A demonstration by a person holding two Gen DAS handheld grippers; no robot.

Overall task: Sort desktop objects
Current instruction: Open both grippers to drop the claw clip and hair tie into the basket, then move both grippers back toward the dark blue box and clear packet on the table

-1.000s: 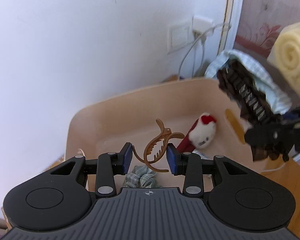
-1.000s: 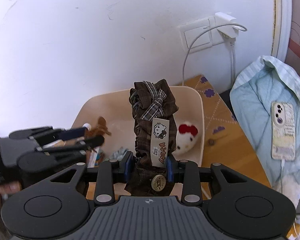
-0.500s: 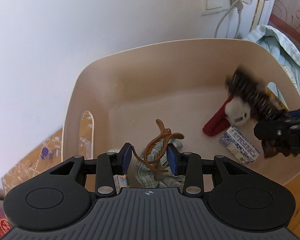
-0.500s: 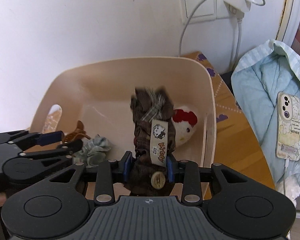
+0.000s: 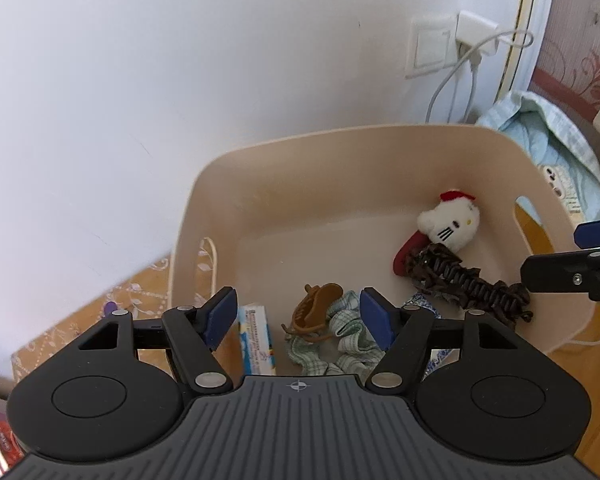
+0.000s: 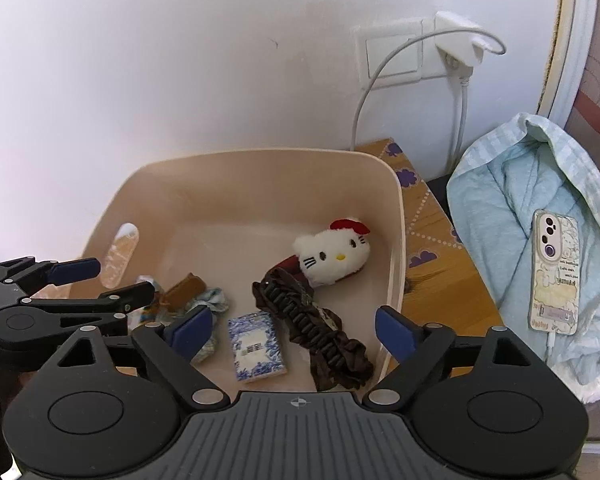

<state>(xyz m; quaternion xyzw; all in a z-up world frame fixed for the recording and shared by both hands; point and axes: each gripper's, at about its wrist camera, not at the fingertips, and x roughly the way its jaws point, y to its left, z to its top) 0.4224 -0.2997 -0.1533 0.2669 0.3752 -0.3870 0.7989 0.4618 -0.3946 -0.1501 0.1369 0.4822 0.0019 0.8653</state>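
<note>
A beige plastic bin [image 5: 340, 148] [image 6: 260, 160] stands against the white wall. My left gripper [image 5: 298, 316] is open and empty above its near edge. A brown hair claw [image 5: 314, 308] [image 6: 184, 288] lies on a green checked scrunchie [image 5: 348, 340] in the bin. My right gripper [image 6: 292, 326] is open and empty. A dark brown ruffled hair band [image 6: 316, 332] [image 5: 468, 284] lies in the bin below it, next to a white cat plush [image 6: 332, 256] [image 5: 450, 220].
A blue-and-white patterned pack [image 6: 256, 346] and a small white box [image 5: 256, 340] also lie in the bin. A light blue cloth [image 6: 512, 208] with a phone [image 6: 554, 272] on it lies at the right. A charger cable [image 6: 380, 80] hangs from the wall socket.
Both grippers have opened. The hair claw dropped from the left gripper onto the scrunchie. The brown hair band dropped from the right gripper into the bin.
</note>
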